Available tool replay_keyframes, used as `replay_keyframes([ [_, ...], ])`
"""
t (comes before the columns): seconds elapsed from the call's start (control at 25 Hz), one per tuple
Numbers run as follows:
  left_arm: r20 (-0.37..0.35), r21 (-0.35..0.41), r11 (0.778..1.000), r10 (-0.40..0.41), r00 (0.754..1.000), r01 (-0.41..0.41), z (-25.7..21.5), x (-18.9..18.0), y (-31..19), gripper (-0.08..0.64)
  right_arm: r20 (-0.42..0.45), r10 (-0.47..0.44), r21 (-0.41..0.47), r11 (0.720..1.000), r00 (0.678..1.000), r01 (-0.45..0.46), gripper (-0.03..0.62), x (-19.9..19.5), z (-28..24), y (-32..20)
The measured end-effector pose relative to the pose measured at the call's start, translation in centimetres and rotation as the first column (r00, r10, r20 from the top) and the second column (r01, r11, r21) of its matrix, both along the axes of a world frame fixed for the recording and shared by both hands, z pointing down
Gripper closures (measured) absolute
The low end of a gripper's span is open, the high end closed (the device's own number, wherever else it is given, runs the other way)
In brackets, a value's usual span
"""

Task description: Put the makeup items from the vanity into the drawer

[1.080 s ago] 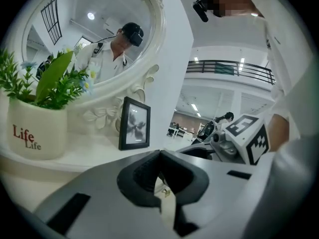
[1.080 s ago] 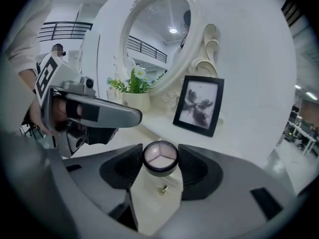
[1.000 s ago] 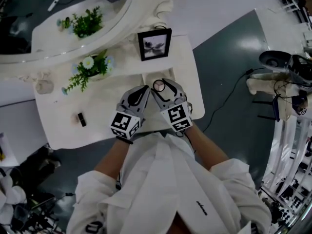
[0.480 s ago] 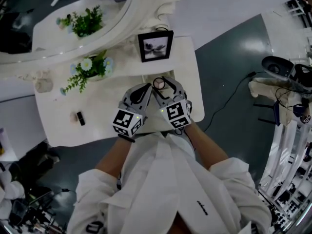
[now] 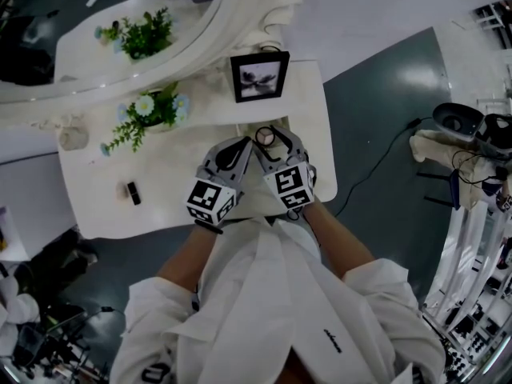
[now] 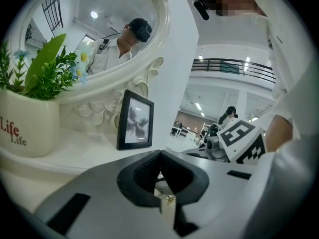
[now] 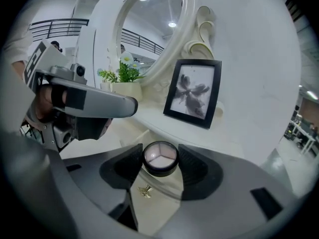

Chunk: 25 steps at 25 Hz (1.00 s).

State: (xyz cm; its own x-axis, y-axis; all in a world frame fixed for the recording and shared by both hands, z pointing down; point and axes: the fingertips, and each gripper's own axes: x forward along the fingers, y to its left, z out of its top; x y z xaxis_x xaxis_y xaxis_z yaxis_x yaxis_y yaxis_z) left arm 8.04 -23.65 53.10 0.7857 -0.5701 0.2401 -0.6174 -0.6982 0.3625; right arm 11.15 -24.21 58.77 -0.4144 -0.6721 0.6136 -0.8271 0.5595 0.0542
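Currently, in the head view, the right hand-held gripper [image 5: 267, 140] clamps a round compact [image 5: 265, 136] above the front edge of the counter [image 5: 104, 206], a position judged to suit lowering it toward a drawer below. The left hand-held gripper [image 5: 244, 145] sits just beside it, tips angled inward. A small dark tube [image 5: 134, 193] lies on the counter well to the left, untouched. Compared with the earlier head-view frames, both grippers occupy almost the same spot and the compact remains clamped; only a slight shift appears.

In the left gripper view, the jaws are together with nothing between them. A gold knob [image 6: 170, 199] on a pale panel [image 6: 167, 215] shows beneath, presumably the drawer front.

In the right gripper view, the jaws press both sides of the compact [image 7: 160, 158], held level with its three-part pan facing up, presumably to prevent slipping. The same knob [image 7: 145, 190] lies directly below. Whether the drawer is open cannot be determined.
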Motion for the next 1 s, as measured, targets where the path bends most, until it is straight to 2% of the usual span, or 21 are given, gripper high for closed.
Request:
replay_keyframes([
  [0.48,0.000,-0.004,1.000,-0.002,1.000,0.002,0.11,-0.34,-0.01,0.534,0.034,0.013,-0.015,1.000,0.999,-0.013,0.351,0.05,0.25,-0.28],
  [1.0,0.006,0.000,1.000,0.000,1.000,0.000,0.13,-0.74,0.12,0.534,0.042,0.027,0.010,1.000,0.999,-0.028,0.348,0.15,0.24,-0.35],
])
